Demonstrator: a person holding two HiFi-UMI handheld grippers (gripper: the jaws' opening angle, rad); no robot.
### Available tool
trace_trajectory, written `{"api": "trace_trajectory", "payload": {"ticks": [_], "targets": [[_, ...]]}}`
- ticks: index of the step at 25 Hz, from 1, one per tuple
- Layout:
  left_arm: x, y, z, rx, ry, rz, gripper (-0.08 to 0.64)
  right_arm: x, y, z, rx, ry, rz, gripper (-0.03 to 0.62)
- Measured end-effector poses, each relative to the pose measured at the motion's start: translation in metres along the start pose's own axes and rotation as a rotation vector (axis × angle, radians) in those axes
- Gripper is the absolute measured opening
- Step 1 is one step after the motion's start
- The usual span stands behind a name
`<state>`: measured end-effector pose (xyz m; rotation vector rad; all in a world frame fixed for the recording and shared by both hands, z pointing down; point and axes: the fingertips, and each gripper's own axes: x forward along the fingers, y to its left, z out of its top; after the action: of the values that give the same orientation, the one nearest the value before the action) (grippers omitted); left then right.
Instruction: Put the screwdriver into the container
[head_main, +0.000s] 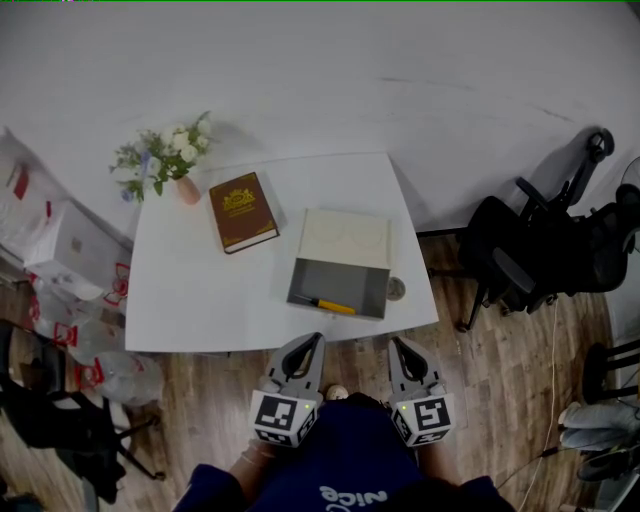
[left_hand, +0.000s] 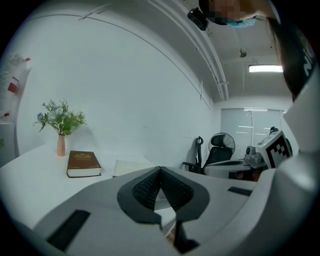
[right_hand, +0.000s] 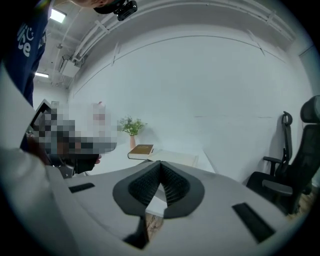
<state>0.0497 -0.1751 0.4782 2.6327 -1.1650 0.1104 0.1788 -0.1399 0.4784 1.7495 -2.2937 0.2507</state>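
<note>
Lying in container (head_main: 342, 279), screwdriver (head_main: 333, 306) well apart from closed fingers (head_main: 304, 354)

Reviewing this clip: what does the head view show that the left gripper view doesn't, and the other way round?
Only the head view: the yellow-handled screwdriver lying inside the open grey container, and the bags on the floor left of the table.

Only the left gripper view: the ceiling light and the bright window at the room's far end.

Both: the white table, the brown book, the vase of flowers, a black office chair, and the left hand-held gripper, its jaws together with nothing between them.
</note>
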Motion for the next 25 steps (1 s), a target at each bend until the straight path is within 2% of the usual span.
{"api": "trace_trajectory", "payload": {"ticks": [4, 21, 25], "targets": [[-0.001, -0.003, 0.006, -0.002, 0.008, -0.005, 0.017, 0.002, 0.006, 0.001, -0.034, -0.002, 0.036, 0.021], [-0.005, 0.006, 0.009, -0.003, 0.014, -0.002, 0.017, 0.011, 0.006, 0.003, -0.051, -0.001, 0.002, 0.021], [-0.005, 0.013, 0.010, 0.020, -0.002, 0.005, 0.017, 0.015, 0.008, 0.005, -0.062, 0.000, 0.002, 0.021]]}}
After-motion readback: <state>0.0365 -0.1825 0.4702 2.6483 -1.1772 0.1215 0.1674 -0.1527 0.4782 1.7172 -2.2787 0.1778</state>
